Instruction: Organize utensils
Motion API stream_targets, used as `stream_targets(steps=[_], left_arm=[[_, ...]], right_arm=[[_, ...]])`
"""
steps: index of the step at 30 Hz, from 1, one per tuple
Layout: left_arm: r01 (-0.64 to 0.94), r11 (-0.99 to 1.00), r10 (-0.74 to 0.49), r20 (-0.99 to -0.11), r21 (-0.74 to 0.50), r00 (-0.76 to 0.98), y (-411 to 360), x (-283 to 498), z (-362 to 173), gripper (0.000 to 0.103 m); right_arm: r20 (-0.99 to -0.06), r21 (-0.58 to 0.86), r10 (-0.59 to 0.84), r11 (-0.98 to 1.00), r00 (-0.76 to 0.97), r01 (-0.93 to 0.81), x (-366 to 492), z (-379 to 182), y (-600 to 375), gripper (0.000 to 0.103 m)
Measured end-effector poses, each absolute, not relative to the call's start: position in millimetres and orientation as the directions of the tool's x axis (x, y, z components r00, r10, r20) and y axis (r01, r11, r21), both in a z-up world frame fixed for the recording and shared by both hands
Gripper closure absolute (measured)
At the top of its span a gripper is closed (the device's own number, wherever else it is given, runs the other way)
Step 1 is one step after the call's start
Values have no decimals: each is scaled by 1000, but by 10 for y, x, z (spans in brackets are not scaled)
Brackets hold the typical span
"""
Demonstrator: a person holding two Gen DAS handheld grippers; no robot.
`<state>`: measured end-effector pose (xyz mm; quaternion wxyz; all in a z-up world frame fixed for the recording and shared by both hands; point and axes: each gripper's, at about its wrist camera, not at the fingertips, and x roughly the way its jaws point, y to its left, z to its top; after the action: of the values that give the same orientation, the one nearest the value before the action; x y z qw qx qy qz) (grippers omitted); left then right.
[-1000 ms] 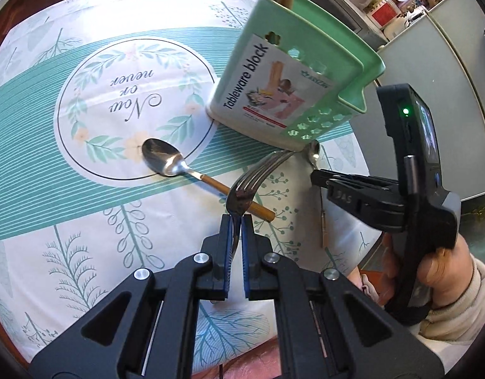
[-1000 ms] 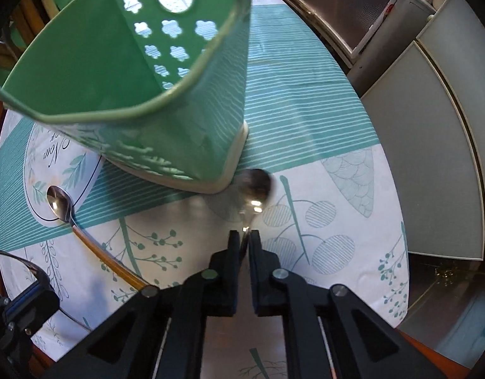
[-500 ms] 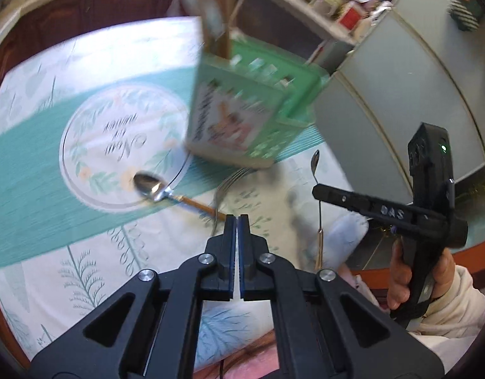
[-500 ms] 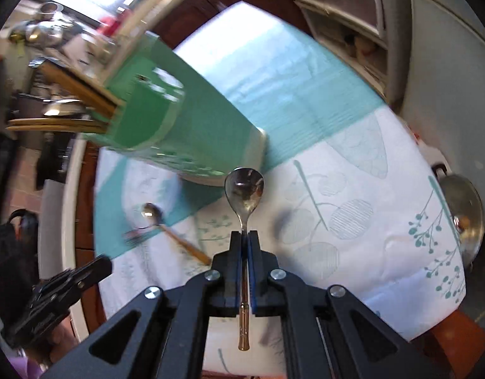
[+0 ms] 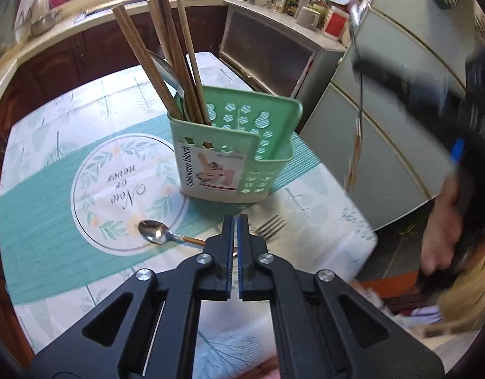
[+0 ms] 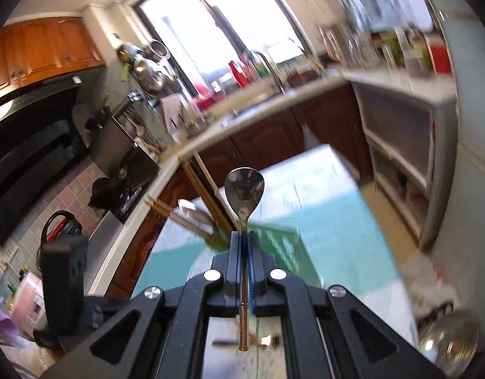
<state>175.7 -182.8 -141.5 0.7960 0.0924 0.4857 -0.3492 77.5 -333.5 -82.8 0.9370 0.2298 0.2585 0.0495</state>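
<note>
Right gripper [image 6: 245, 237] clamps a spoon [image 6: 244, 189] by its handle, bowl up in the air; left gripper [image 5: 235, 221] jaws closed, nothing visibly held. Fork [image 5: 269, 225] and second spoon [image 5: 154, 232] lie on the tablecloth [image 5: 37, 221] just past it. Beyond them the green caddy [image 5: 236, 154], label "tableware block", holds chopsticks [image 5: 166, 47]; cloth print reads "Now or never".

The left gripper [image 5: 235, 221], jaws closed on nothing, hangs over the tablecloth [image 5: 46, 221] above a spoon [image 5: 160, 233] and fork [image 5: 271, 226], near the green holder [image 5: 242, 158] of chopsticks [image 5: 176, 53].
</note>
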Motion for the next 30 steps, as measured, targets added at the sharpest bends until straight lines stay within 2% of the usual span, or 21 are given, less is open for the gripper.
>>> stream_targets(steps=[4, 8, 12, 15, 18, 20, 25, 27, 29, 30], left_arm=[[658, 738, -429, -857, -149, 286, -1824, 1798, -1658, 103], [616, 770, -413, -866, -166, 283, -1730, 1850, -1887, 103], [574, 797, -409, -867, -188, 284, -1646, 1890, -2041, 103], [545, 810, -417, -866, -216, 276, -1608, 1930, -2110, 103], [531, 816, -419, -865, -227, 275, -1604, 1949, -2151, 103], [529, 817, -419, -866, -229, 273, -1610, 1949, -2163, 103], [550, 800, -434, -866, -241, 251, -1589, 1886, -2210, 103], [579, 780, -431, -875, -238, 222, -1601, 1846, -2256, 97], [614, 758, -419, -886, -221, 197, -1628, 1807, -2300, 78], [635, 744, -413, -890, -207, 193, -1643, 1779, -2309, 72]], right_arm=[[-341, 348, 176, 936, 923, -50, 1012, -764, -3289, 100], [-300, 273, 142, 960, 943, -58, 1173, -944, -3280, 99], [-345, 191, 116, 980, 931, -52, 1257, -1256, -3193, 99], [-420, 171, 113, 984, 901, -44, 1265, -1423, -3138, 99], [-469, 187, 117, 982, 875, -31, 1224, -1503, -3147, 96], [-477, 215, 114, 977, 871, -10, 1177, -1497, -3183, 93], [-475, 348, 159, 937, 865, 19, 953, -1399, -3295, 92], [-502, 386, 203, 922, 841, 8, 888, -1413, -3265, 92], [-545, 405, 234, 914, 805, 8, 831, -1466, -3200, 92], [-563, 414, 250, 910, 788, 8, 808, -1504, -3167, 92]])
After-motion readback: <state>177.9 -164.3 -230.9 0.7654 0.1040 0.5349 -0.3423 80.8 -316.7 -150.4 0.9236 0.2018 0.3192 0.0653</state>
